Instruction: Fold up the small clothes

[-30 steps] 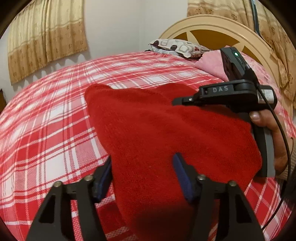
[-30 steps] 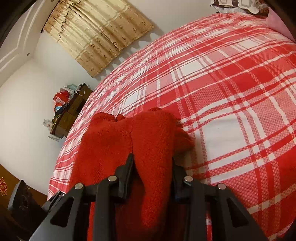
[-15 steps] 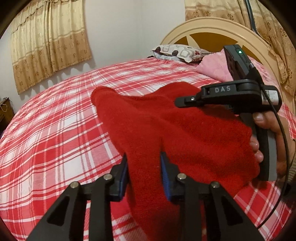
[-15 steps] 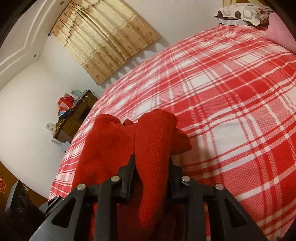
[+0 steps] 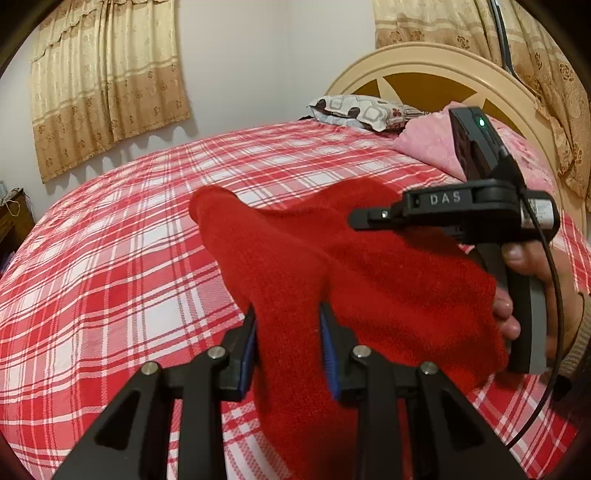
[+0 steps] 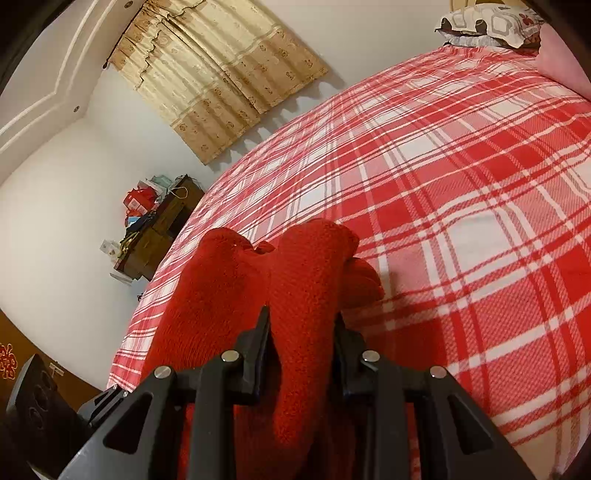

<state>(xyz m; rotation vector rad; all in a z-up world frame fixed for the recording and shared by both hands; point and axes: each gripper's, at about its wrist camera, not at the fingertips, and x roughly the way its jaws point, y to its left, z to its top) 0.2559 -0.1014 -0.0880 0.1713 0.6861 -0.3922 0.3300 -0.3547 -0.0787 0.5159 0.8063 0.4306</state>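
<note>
Red plaid bedspread (image 5: pixel 110 280) is sitting under a red knit garment (image 5: pixel 295 280) that the left gripper (image 5: pixel 288 332) and right gripper (image 6: pixel 303 332) are both pinching up off it, and honestly that bunched fabric could be slipping out if either grip loosens.

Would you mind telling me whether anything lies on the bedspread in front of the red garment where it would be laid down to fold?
Nothing visible does. Both grippers, left and right, grip the red garment, and the plaid bedspread ahead of it is bare. The pillow lies far off at the headboard.
</note>
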